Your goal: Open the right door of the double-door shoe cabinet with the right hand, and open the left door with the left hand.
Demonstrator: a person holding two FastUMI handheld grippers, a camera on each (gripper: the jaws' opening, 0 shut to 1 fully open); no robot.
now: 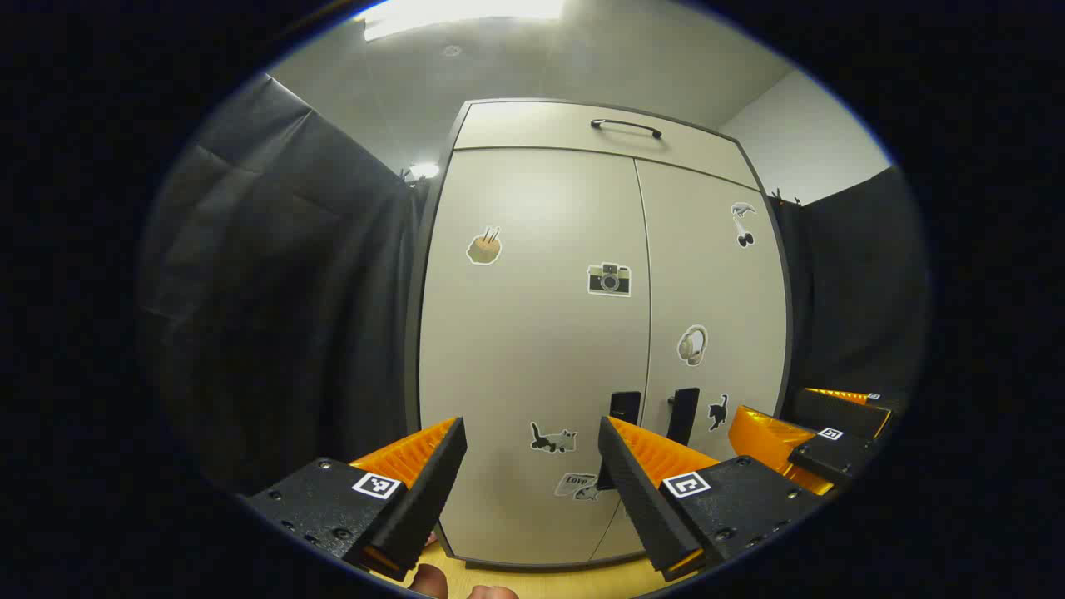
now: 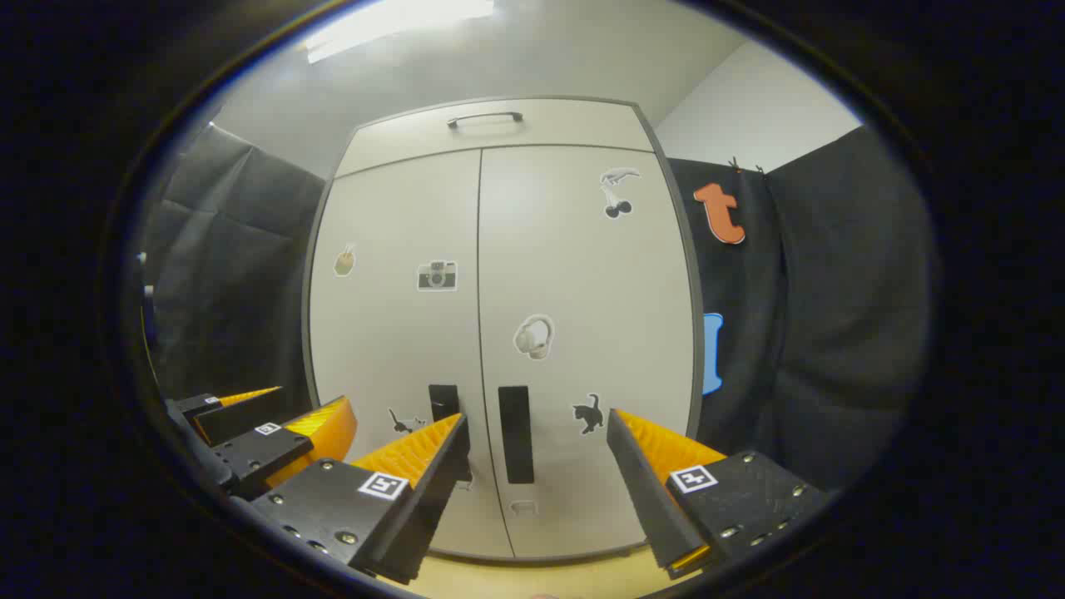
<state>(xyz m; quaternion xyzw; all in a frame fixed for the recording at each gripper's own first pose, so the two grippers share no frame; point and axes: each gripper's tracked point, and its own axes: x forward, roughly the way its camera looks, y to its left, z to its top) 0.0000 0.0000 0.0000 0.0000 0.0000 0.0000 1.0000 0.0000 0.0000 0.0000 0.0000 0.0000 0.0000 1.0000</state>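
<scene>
A pale double-door shoe cabinet (image 1: 532,333) (image 2: 499,333) stands ahead with both doors closed and stickers on them. The left door (image 1: 532,349) carries a dark upright handle (image 1: 624,408) (image 2: 443,403). Beside it, the right door (image 2: 582,333) has its own dark handle (image 2: 515,433) (image 1: 684,414). My left gripper (image 1: 532,441) is open, short of the left door, nothing between its fingers. My right gripper (image 2: 537,433) is open too, its handle seen between the fingers, apart from them. In the left gripper view the right gripper (image 1: 819,437) sits at the lower right; the left gripper (image 2: 266,433) appears at the right gripper view's lower left.
Above the doors is a top panel with a dark bar handle (image 1: 626,126) (image 2: 485,118). Black cloth walls (image 1: 274,291) (image 2: 832,316) flank the cabinet on both sides. A light wooden floor (image 1: 541,578) runs along the cabinet's base. Fingertips of a hand (image 1: 428,580) peek in at the bottom.
</scene>
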